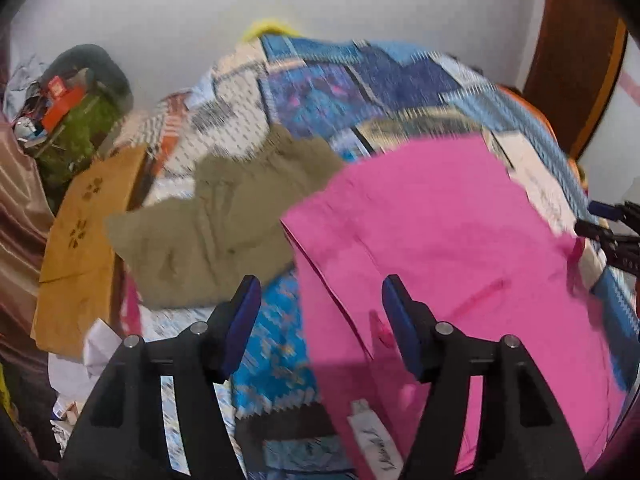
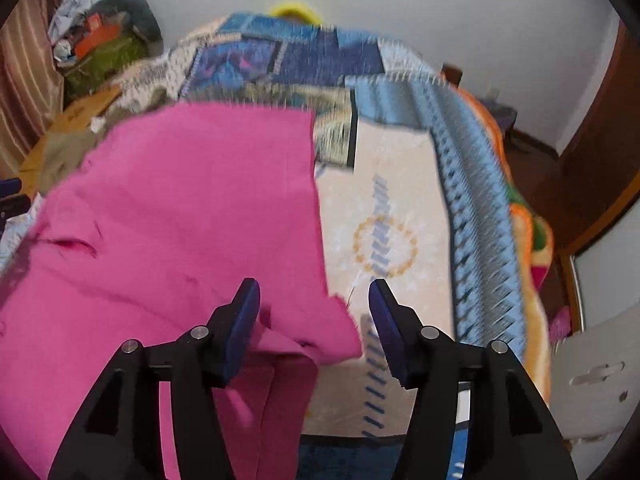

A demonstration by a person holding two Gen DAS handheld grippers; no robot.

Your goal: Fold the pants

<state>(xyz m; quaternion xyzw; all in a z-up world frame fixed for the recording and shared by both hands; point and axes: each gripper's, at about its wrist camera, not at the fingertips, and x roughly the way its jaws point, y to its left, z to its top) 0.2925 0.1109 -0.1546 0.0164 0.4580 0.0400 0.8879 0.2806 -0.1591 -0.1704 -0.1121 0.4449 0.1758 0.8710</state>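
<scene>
Bright pink pants (image 1: 440, 240) lie spread flat on a patchwork bedspread (image 1: 320, 88); they also show in the right wrist view (image 2: 180, 208). My left gripper (image 1: 320, 300) is open and empty, just above the pants' left edge. My right gripper (image 2: 314, 300) is open and empty, over the pants' lower right corner, where the cloth bunches between the fingers. The right gripper also shows at the right edge of the left wrist view (image 1: 612, 232). Both views are blurred.
Olive green pants (image 1: 224, 216) lie crumpled on the bed left of the pink ones. An orange cardboard box (image 1: 84, 240) and a cluttered green bag (image 1: 80, 120) stand at the left. A wooden door frame (image 1: 576, 72) is at the right. A white chair (image 2: 592, 380) stands by the bed.
</scene>
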